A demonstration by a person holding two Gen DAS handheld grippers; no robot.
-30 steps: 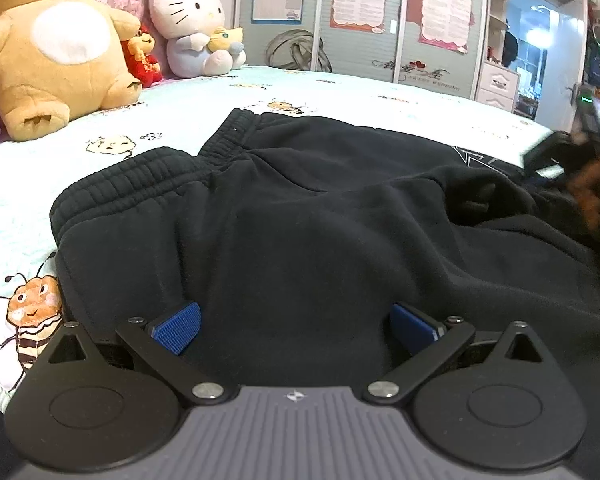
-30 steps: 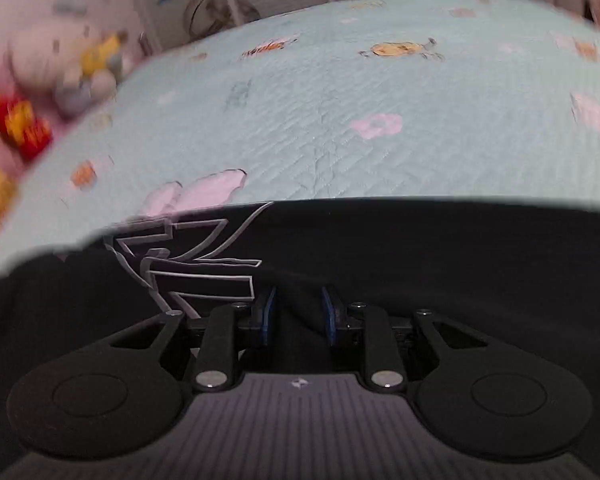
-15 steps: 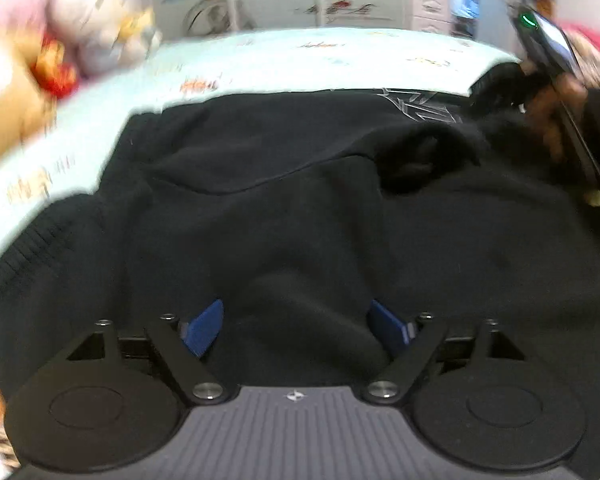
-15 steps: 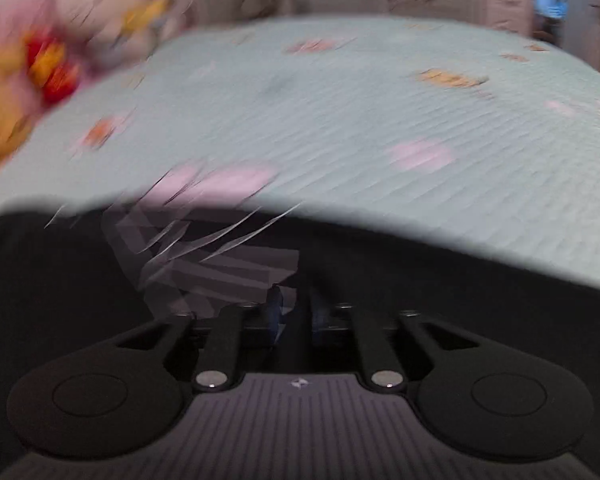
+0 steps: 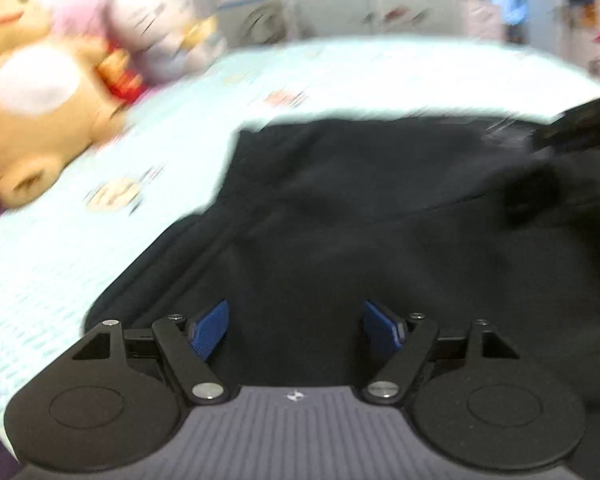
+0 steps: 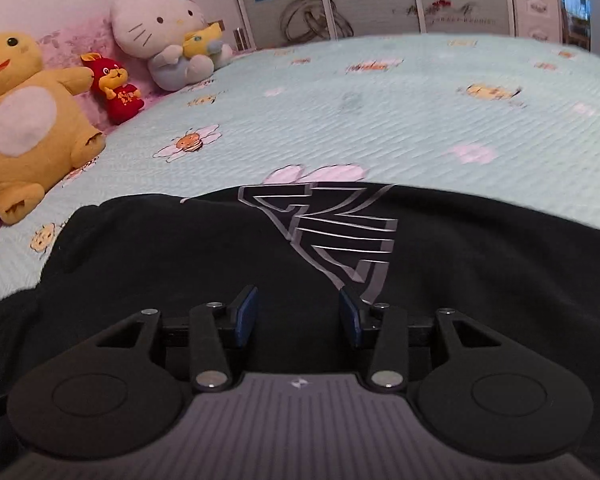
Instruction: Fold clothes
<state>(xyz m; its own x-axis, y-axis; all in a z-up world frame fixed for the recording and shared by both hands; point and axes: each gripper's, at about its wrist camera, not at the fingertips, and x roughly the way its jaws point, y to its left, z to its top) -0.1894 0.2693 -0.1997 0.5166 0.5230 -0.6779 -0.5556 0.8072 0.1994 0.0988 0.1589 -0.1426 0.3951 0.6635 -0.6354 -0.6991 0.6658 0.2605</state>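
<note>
One black garment (image 6: 180,264) lies on the bed (image 6: 380,112), bare quilt beyond its far edge. Four plush toys line the left. Left claw (image 5: 296,330) closing, right claw (image 6: 298,316) opening; neither grips cloth.

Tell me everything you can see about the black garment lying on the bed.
The black garment looks like thick, soft fleece, spread mostly flat with gentle wrinkles on the light blue bedspread. A grey outlined angular logo is printed near its far edge. In the blurred left wrist view, a ribbed band seems to run along its left edge. Its near part lies beneath both hand-held grippers, whose pads do not press it.
</note>
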